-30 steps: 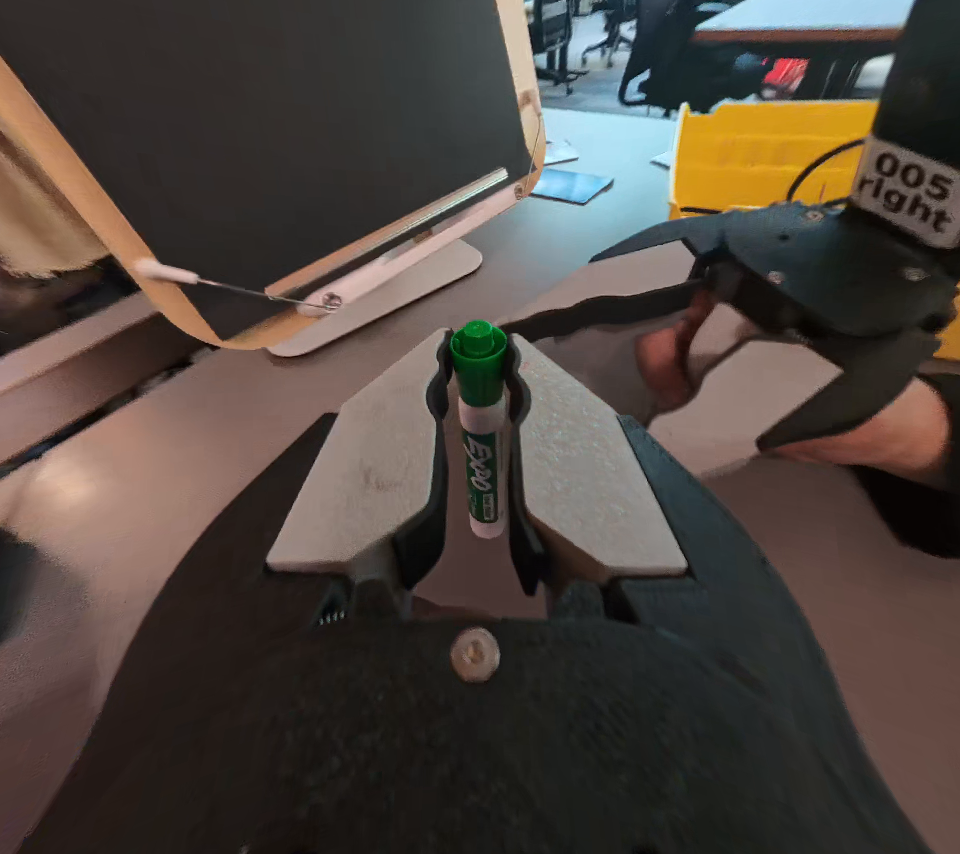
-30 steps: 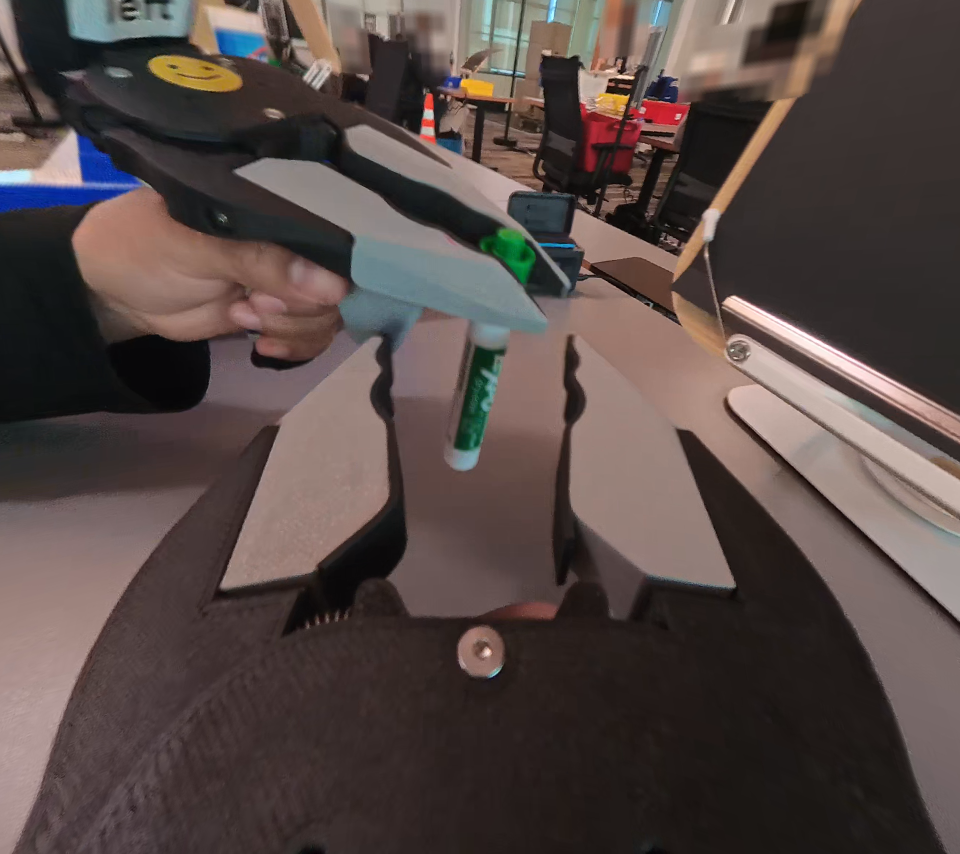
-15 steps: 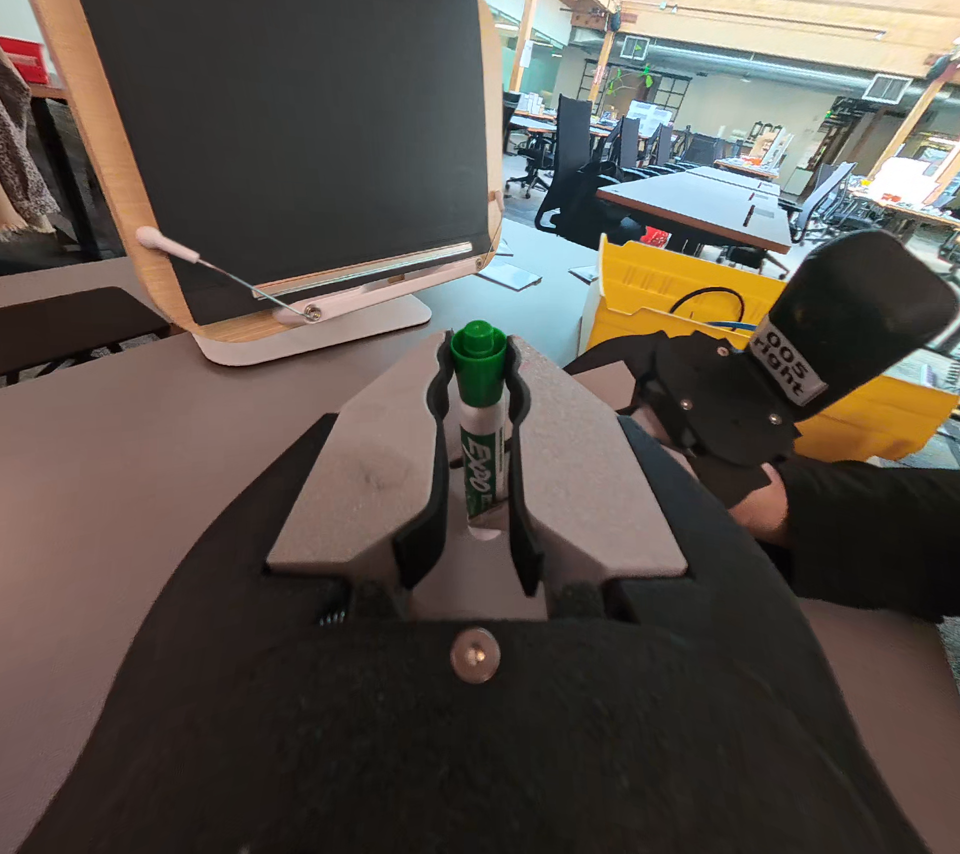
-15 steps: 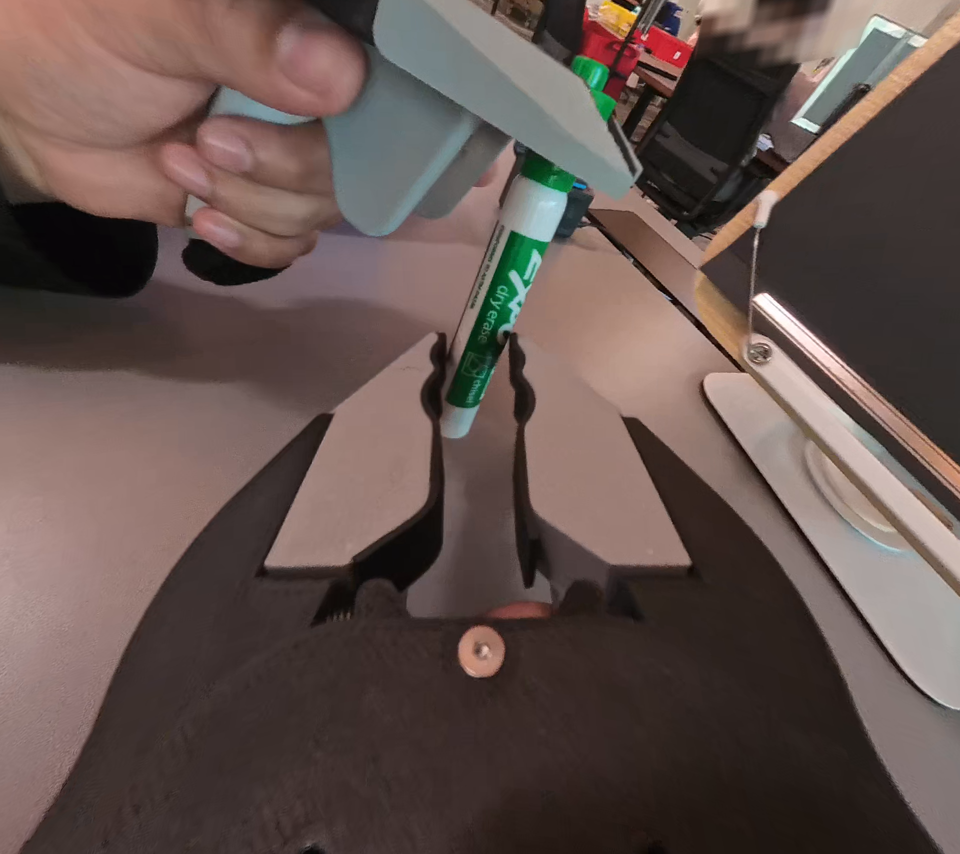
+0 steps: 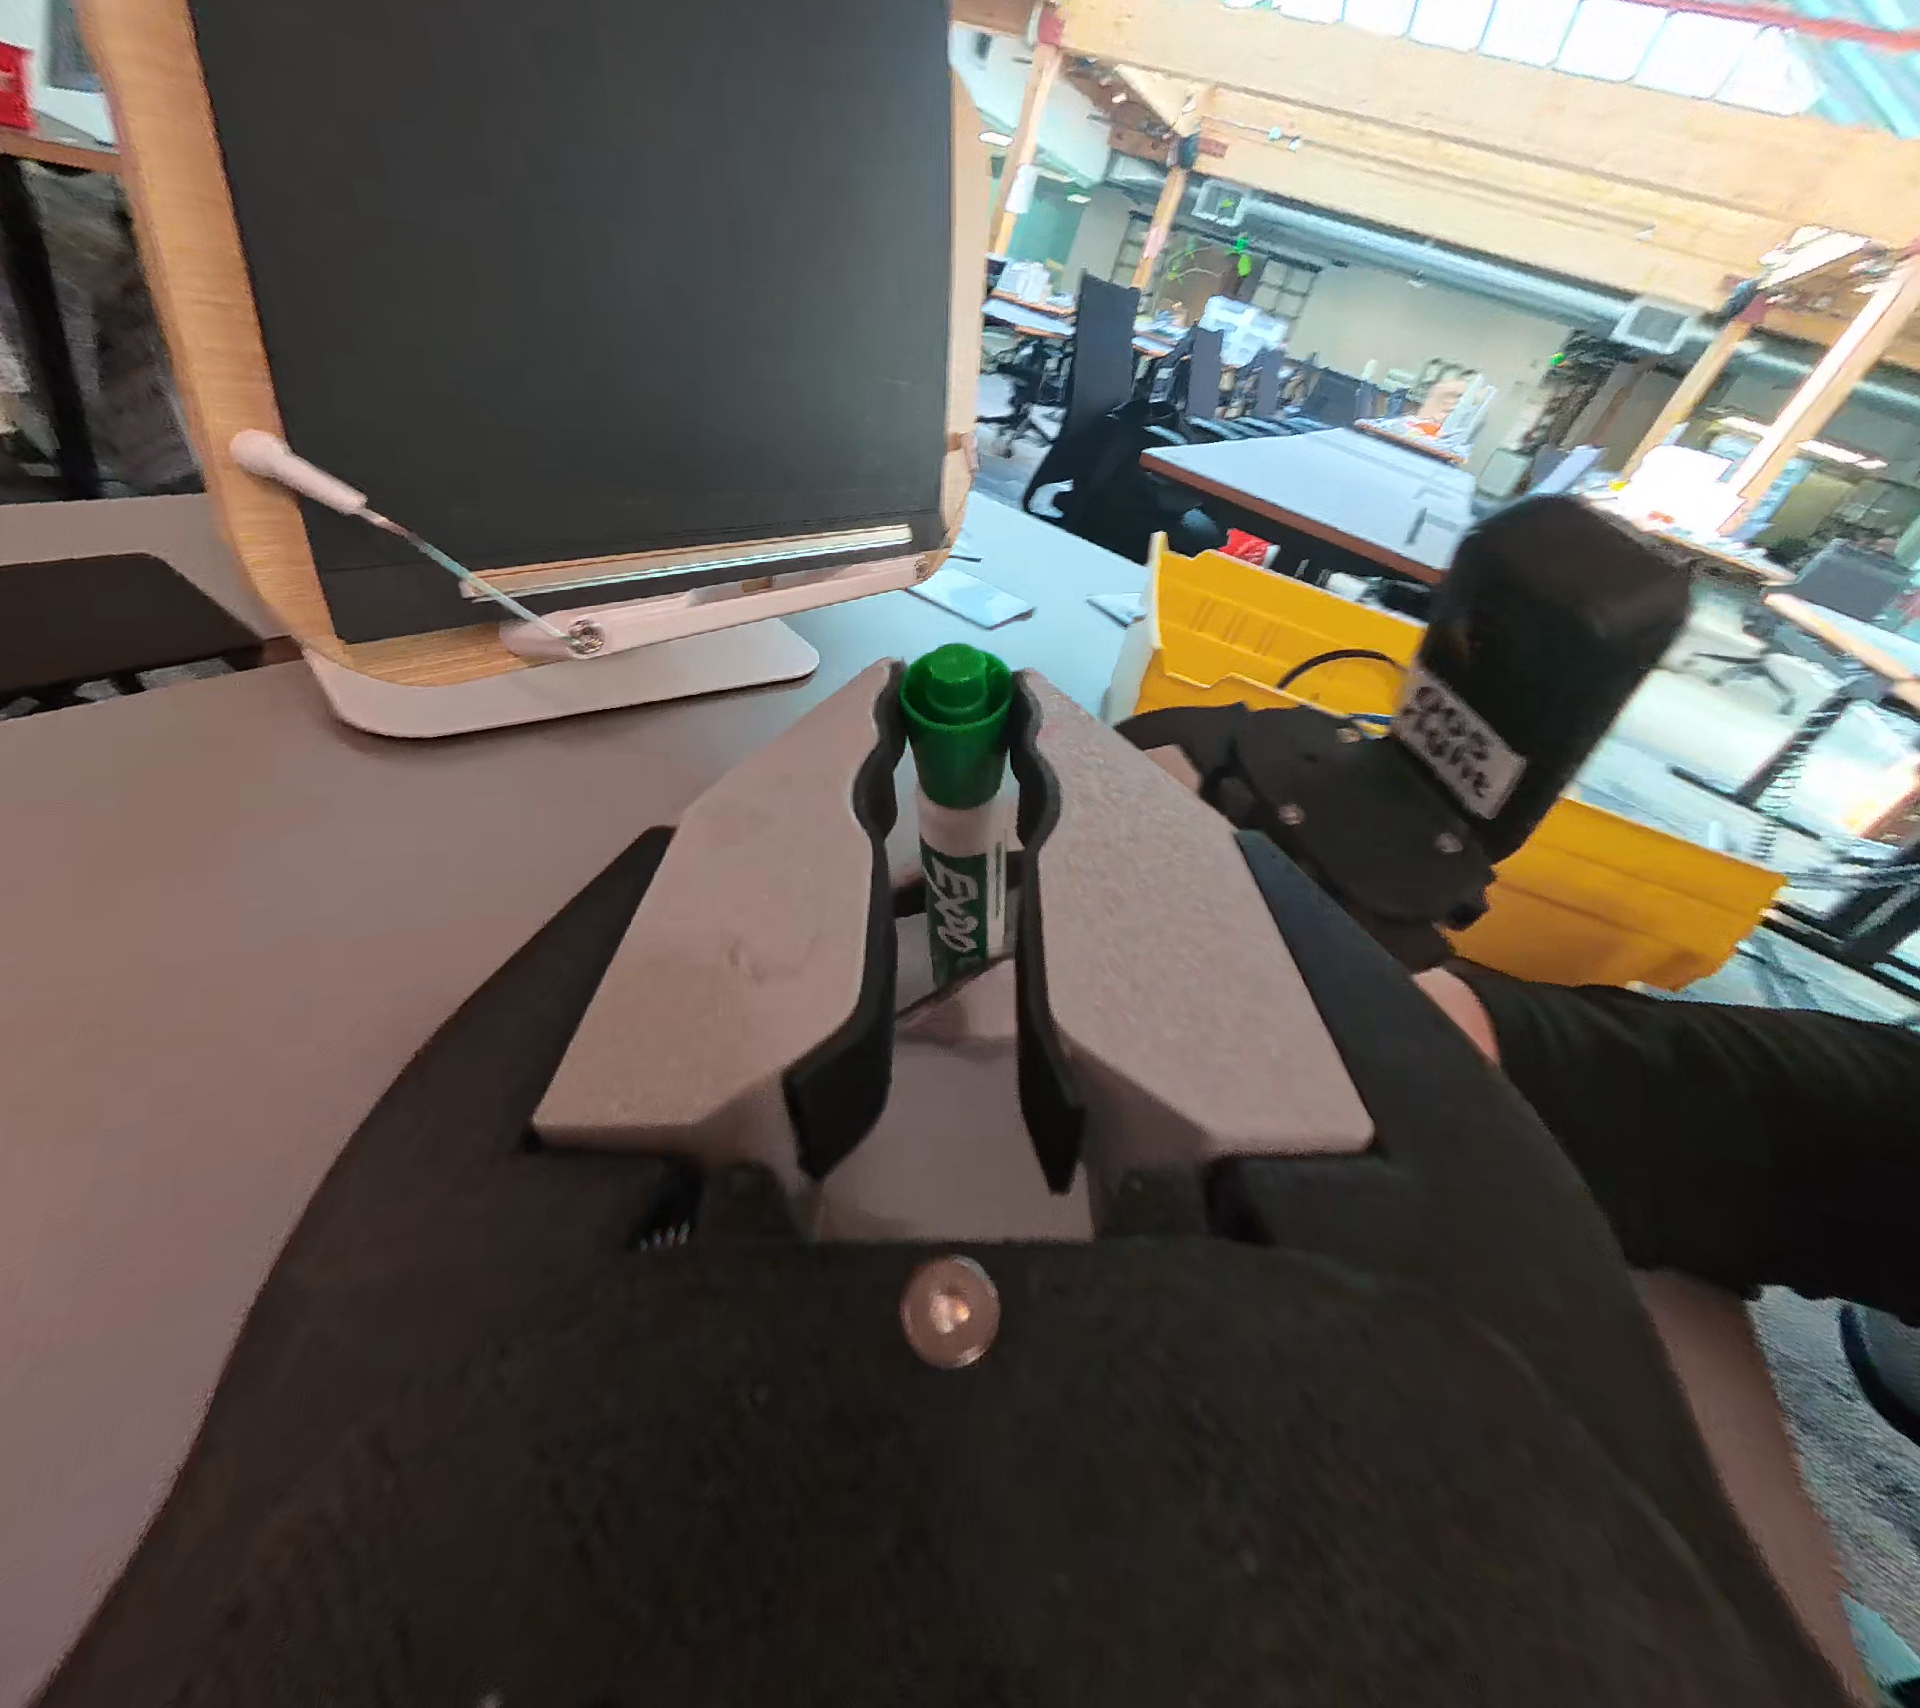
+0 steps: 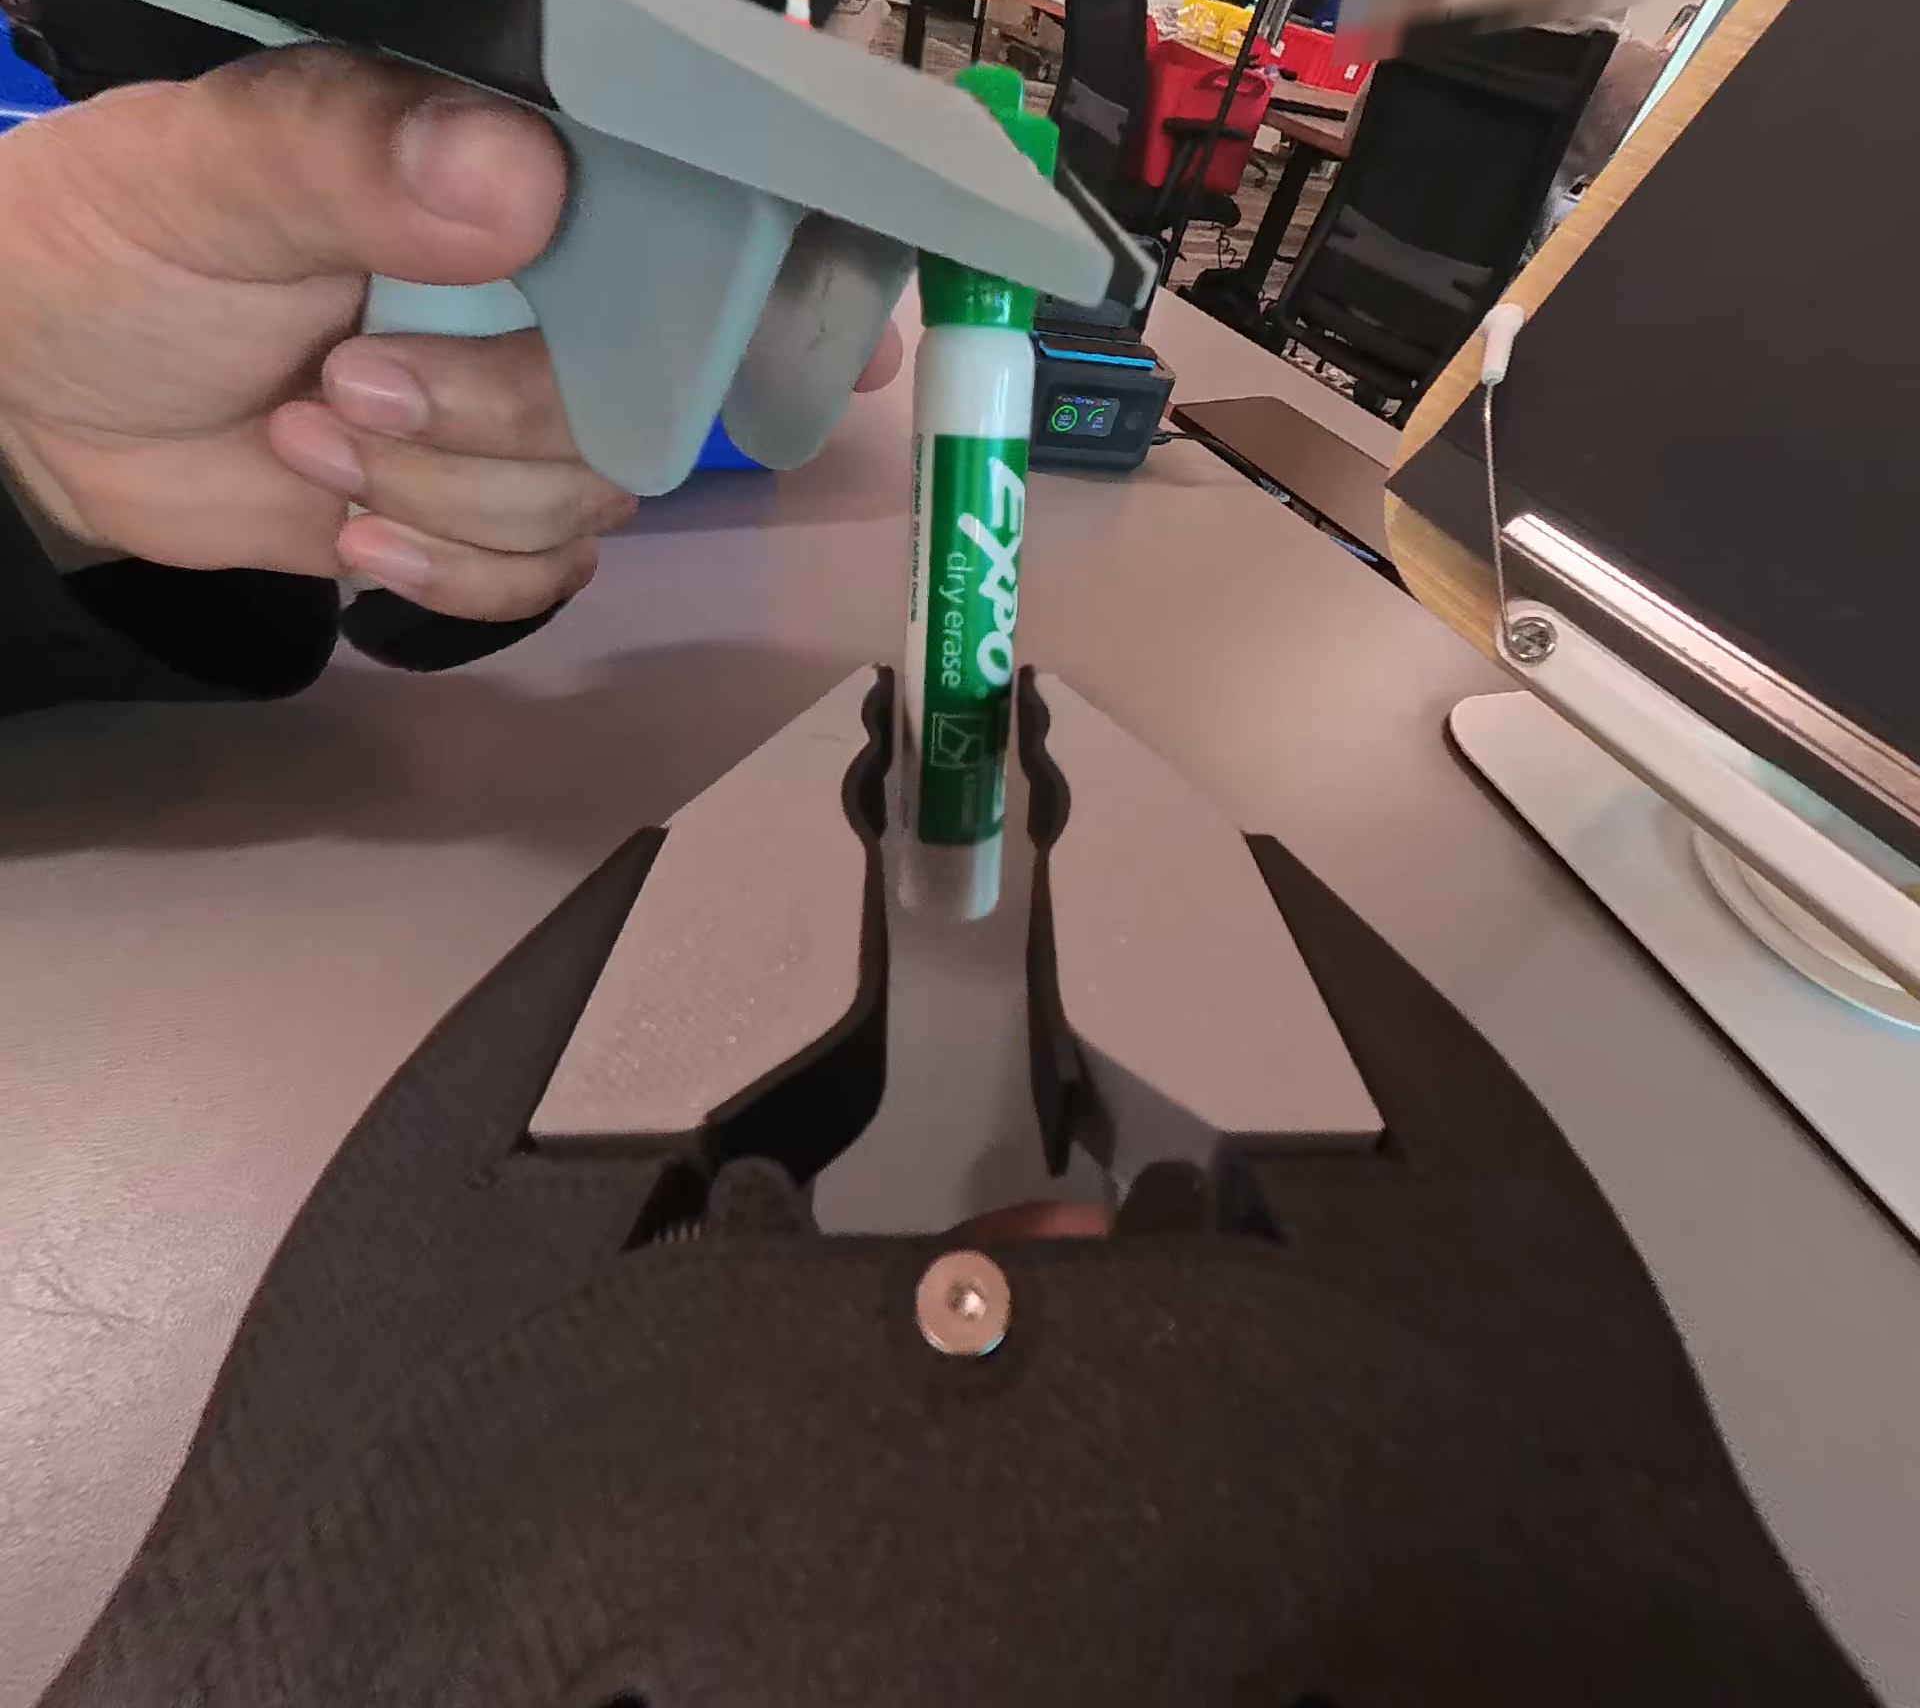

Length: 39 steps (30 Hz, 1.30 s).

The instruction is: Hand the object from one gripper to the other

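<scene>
Tabletop [image 6: 260, 983]: flat grey-brown surface, well below both tools; nothing resting between them.
Standing board [image 5: 540, 152]: black panel in pale wood frame, behind on the tabletop, clear of the exchange.
Left hand-held gripper [image 5: 956, 713]: black body, grey fingers, closed tight on the green cap; marker hanging straight down.
Right hand-held gripper [image 6: 951, 775]: narrowed to a slim gap around the lower barrel; firm contact not certain, slight daylight on the left side.
Marker [image 6: 966, 598]: green-capped white dry-erase barrel with green label, upright in mid-air, top in left fingers, tail between right fingers.
Risk, early release: drop to the tabletop if left opens before right clamps.
Risk, low grip: tilting or slipping likely, hold near the tail only.
</scene>
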Available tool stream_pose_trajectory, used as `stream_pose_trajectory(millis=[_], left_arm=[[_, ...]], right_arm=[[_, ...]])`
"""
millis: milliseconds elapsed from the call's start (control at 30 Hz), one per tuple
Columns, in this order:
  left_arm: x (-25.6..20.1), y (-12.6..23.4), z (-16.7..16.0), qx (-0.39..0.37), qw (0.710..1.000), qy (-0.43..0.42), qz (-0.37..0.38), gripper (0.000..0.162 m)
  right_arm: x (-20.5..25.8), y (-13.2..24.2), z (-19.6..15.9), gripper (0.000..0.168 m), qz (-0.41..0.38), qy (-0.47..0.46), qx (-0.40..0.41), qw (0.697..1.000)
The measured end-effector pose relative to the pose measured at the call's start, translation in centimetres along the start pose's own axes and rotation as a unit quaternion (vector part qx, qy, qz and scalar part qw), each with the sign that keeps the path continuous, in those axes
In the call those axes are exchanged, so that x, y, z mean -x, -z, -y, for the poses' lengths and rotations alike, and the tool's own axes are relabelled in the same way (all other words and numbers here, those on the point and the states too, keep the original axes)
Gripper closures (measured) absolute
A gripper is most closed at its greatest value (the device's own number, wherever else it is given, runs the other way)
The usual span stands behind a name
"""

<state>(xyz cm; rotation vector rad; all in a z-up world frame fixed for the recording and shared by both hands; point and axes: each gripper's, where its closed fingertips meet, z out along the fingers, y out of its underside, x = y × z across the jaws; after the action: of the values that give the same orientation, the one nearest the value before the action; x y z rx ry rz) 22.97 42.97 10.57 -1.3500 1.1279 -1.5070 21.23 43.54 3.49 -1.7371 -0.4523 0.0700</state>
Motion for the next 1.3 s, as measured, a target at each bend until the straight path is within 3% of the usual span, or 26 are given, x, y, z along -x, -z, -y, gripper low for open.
stream_pose_trajectory(millis=[100,167,467,633,733,833,900,1000,1067,1133,1300], left_arm=[[-1.4,-0.4,-0.1,-0.001,1.0,0.014,-0.028,0.145],[-1.6,-0.5,-0.1,-0.001,1.0,0.001,-0.022,0.145],[-0.7,-0.5,-0.7,0.021,0.999,0.024,-0.006,0.143],[-0.7,-0.2,-1.0,0.041,0.999,0.013,-0.014,0.12],[0.0,0.7,0.1,0.029,0.999,-0.013,0.003,0.117],[0.2,1.7,1.3,0.005,1.0,0.01,-0.008,0.119],[-0.7,2.2,1.2,0.02,0.997,0.054,-0.054,0.116],[-3.0,3.0,0.4,0.061,0.98,0.116,-0.148,0.1],[-3.2,3.6,0.4,0.067,0.972,0.142,-0.176,0.103],[-2.5,3.5,-0.1,0.073,0.971,0.156,-0.166,0.11],[-3.1,3.1,-1.6,0.106,0.957,0.185,-0.196,0.108]], right_arm=[[-0.2,-0.1,-0.1,0.142,-0.006,-0.001,0.004,1.0],[-0.3,0.1,0.1,0.152,-0.01,0.003,0.002,1.0],[-1.3,0.6,0.0,0.152,-0.039,0.019,0.011,0.999],[-3.1,1.5,0.5,0.153,-0.077,0.025,0.005,0.997],[-4.6,2.2,0.6,0.153,-0.131,0.086,0.016,0.987],[-5.7,2.9,1.1,0.153,-0.196,0.193,0.029,0.961],[-5.5,3.1,2.0,0.151,-0.227,0.291,0.021,0.929],[-4.6,3.6,3.5,0.152,-0.256,0.414,-0.006,0.873],[-4.3,4.0,4.0,0.152,-0.266,0.454,-0.013,0.85],[-4.0,4.3,4.3,0.152,-0.257,0.47,-0.021,0.844],[-3.8,4.4,4.3,0.152,-0.238,0.519,-0.023,0.82]])
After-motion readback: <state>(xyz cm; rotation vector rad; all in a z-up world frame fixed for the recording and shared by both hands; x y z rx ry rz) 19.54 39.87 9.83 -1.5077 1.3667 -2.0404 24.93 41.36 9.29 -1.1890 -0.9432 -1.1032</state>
